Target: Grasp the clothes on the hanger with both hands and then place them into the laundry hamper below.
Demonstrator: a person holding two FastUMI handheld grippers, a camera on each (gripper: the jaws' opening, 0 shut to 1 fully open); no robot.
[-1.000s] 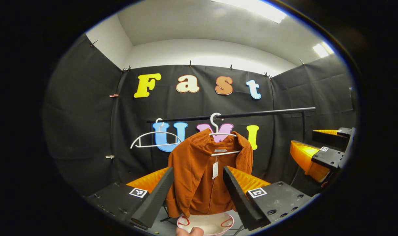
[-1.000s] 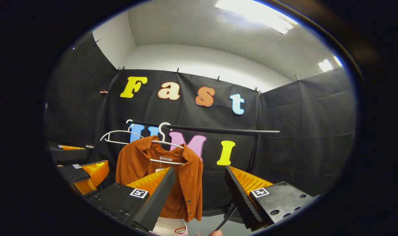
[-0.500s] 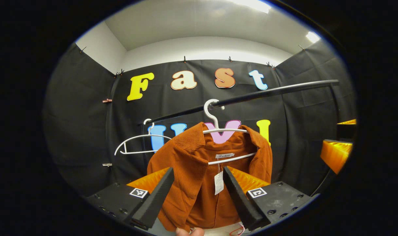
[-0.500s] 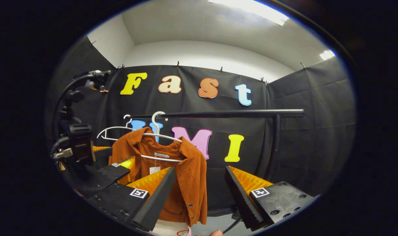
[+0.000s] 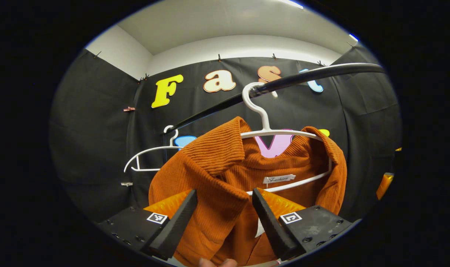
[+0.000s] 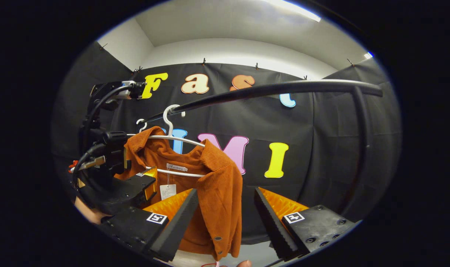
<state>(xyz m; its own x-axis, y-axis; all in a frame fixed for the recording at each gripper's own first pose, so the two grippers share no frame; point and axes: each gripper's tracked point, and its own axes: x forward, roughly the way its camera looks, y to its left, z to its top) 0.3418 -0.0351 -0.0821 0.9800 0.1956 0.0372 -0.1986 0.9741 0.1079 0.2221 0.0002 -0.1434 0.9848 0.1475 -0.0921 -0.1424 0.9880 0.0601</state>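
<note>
Left gripper (image 5: pixel 223 218): jaws wide, straddling jacket (image 5: pixel 225 174) shoulder, no visible clamp. Right gripper (image 6: pixel 225 222): jaws wide, jacket's other edge between fingers, not gripped. Jacket on white hanger (image 5: pixel 263 122), hooked on black rail (image 5: pixel 306 76). Spare hanger (image 5: pixel 150 155) farther along rail.

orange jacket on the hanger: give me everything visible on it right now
The orange jacket is a rust-orange ribbed, corduroy-like garment with a fold-down collar, a neck label and a hanging paper tag. It hangs open-fronted on a white hanger hooked over the black rail; snap buttons show near its hem in the right gripper view. The left tongs are open with the shoulder fabric between the fingers, not clamped. The right tongs are open at its front edge.
</note>
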